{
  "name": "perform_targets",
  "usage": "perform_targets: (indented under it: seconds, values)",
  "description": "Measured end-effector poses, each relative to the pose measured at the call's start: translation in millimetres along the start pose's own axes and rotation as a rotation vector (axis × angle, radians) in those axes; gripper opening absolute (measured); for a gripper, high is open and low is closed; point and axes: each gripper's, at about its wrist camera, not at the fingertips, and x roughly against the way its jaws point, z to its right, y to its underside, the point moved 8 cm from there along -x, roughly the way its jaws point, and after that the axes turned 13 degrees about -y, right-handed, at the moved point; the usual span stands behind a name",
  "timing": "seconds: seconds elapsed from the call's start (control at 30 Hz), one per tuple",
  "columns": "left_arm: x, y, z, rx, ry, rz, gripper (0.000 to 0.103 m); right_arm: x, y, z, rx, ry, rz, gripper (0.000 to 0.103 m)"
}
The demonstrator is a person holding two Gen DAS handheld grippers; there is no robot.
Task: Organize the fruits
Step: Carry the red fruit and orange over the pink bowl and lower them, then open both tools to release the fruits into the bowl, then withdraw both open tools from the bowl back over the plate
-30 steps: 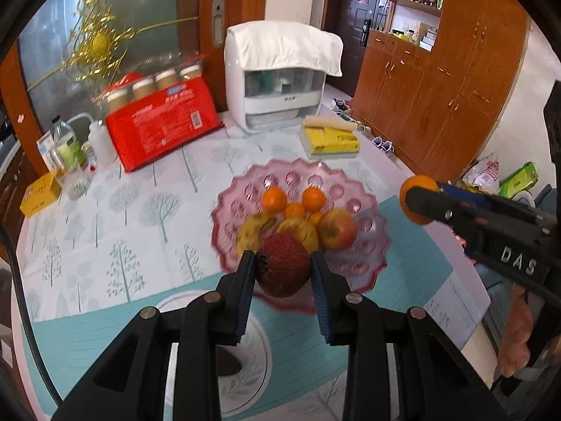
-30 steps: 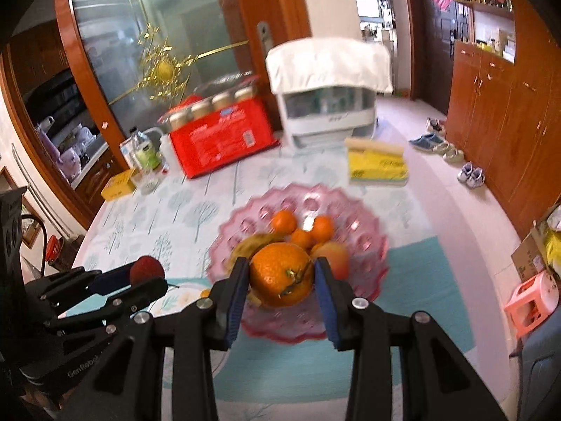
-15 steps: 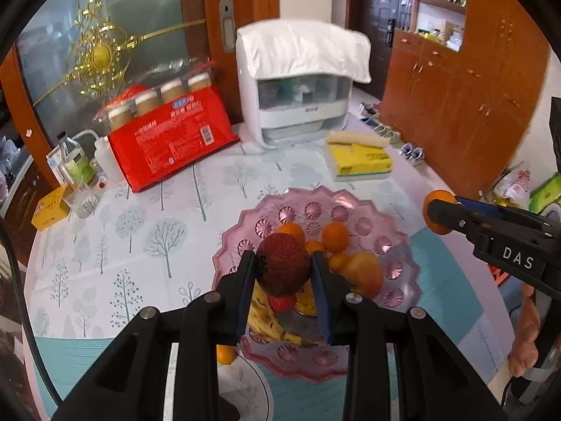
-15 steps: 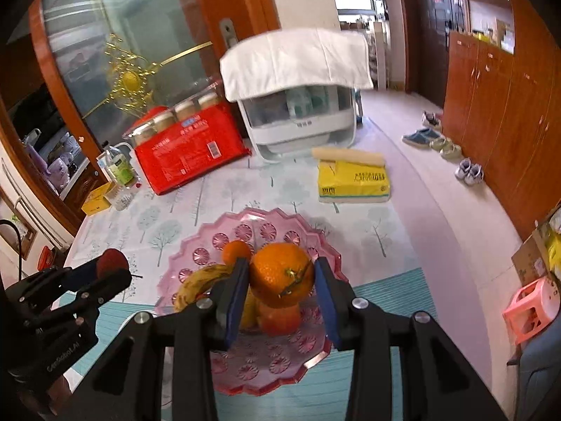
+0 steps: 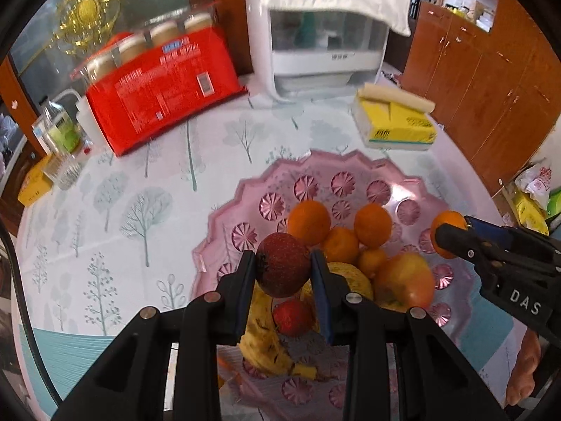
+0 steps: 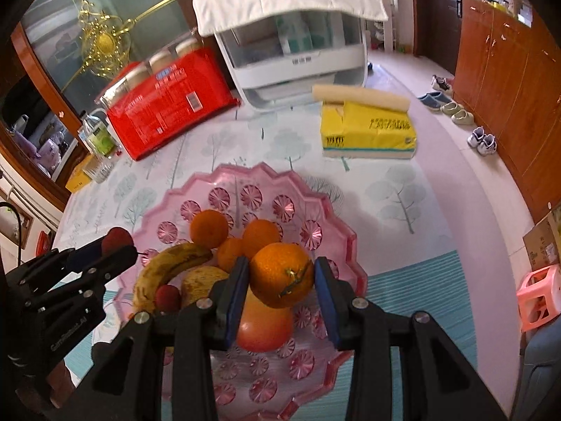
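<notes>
My left gripper (image 5: 283,270) is shut on a dark red bumpy fruit (image 5: 282,269) and holds it above the pink scalloped fruit plate (image 5: 350,165). My right gripper (image 6: 282,275) is shut on a large orange (image 6: 282,273) over the same plate (image 6: 259,175). The plate holds small oranges (image 5: 308,221), a spotted banana (image 6: 168,270), a red-yellow apple (image 5: 403,284) and a small red fruit (image 5: 292,317). Each gripper shows in the other's view: the right one (image 5: 452,235) at the right, the left one (image 6: 117,242) at the left.
Behind the plate stand a yellow tissue pack (image 5: 394,124), a red package with jars (image 5: 157,77) and a white appliance under a cloth (image 5: 322,31). Bottles and a glass (image 5: 65,172) stand at the far left. The table edge (image 6: 491,217) runs along the right.
Both grippers have moved forward and down over the plate with their fruits still held. The plate and the objects behind it loom larger.
</notes>
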Motion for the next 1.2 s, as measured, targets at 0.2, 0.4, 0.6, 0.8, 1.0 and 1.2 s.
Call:
perform_targets:
  seconds: [0.2, 0.4, 0.6, 0.8, 1.0, 1.2]
  values:
    - [-25, 2, 12, -0.017, -0.001, -0.041, 0.030, -19, 0, 12, -0.009, 0.004, -0.026, 0.039]
    - [-41, 4, 17, -0.035, -0.014, -0.068, 0.030, -32, 2, 16, 0.002, 0.025, -0.054, 0.040]
    - [-42, 4, 17, -0.042, -0.019, -0.069, 0.047, -34, -1, 12, 0.008, 0.007, -0.046, 0.040]
    - [-33, 3, 12, -0.049, -0.068, -0.036, 0.071, -33, -3, -2, 0.037, -0.003, -0.037, 0.040]
    - [-23, 5, 6, -0.039, -0.062, -0.040, 0.075, -28, -2, -9, 0.037, -0.016, -0.027, 0.040]
    - [-5, 7, -4, -0.009, -0.055, -0.028, 0.077, -18, -1, -14, 0.036, -0.023, -0.013, 0.040]
